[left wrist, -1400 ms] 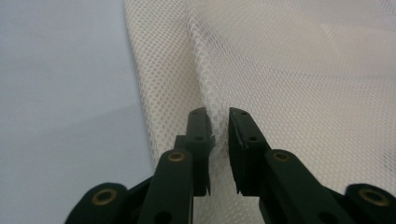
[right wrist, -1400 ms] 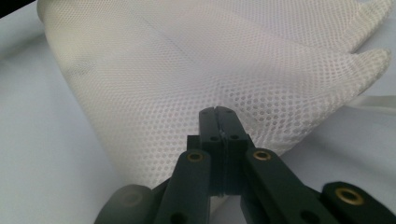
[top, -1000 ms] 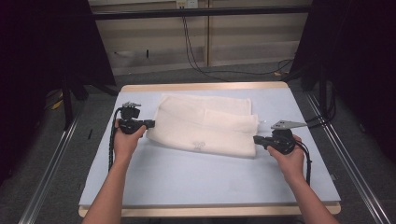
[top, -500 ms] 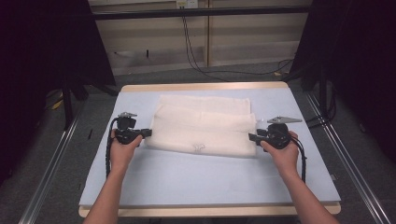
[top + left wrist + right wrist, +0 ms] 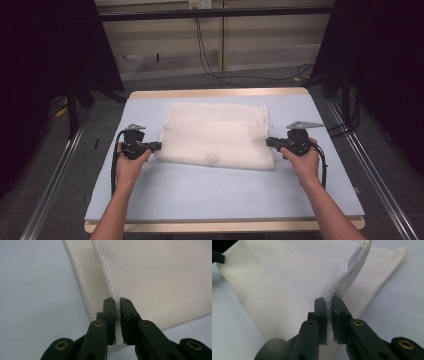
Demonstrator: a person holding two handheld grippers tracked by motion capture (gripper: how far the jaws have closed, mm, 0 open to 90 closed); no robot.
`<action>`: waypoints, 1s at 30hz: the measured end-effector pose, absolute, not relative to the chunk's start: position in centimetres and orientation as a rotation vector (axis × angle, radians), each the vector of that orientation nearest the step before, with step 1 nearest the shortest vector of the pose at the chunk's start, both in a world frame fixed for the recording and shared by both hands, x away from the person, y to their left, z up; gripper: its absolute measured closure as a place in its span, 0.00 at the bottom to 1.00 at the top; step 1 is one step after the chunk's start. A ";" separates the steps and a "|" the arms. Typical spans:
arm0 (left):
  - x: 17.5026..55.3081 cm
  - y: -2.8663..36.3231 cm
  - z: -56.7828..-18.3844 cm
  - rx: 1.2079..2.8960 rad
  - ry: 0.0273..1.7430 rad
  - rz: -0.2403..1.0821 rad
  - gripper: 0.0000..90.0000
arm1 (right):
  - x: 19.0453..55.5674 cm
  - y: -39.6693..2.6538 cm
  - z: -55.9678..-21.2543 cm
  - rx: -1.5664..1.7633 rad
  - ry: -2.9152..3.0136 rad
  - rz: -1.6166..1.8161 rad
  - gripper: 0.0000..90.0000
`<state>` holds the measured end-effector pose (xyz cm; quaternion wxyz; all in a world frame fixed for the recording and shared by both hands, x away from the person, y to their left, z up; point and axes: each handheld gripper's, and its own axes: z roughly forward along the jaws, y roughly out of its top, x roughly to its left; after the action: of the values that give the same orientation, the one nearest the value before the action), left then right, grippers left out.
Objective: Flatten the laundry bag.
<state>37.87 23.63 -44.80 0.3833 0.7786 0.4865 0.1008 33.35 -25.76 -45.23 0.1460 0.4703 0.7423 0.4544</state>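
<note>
The counter [image 5: 210, 195] carries a folded mesh bag [image 5: 216, 134], lying flat across its middle. Since a second ago the left claw [image 5: 156, 146] has slid down to the bag's near left edge and pinches the mesh. The right claw [image 5: 270, 142] has just been closing; mesh sits pinched between its jaws. Both ends look gripped, so another fold or a lift seems ready.

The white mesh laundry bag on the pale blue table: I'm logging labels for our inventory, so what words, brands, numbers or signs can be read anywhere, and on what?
No text can be read.
White mesh laundry bag: a small dark mark near its front edge, too small and blurred to read.
Small white tag on the bag's edge, in the right gripper view: blank as seen.
Pale blue table: no writing.
</note>
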 end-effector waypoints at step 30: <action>36.5 23.1 -46.7 2.008 1.264 0.272 0.85 | 26.7 -21.9 -47.2 0.883 2.498 1.286 0.93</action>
<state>36.46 23.13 -46.71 0.3681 0.7818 0.4920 0.1059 26.69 -21.92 -47.22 0.0983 0.2983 0.8441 0.4347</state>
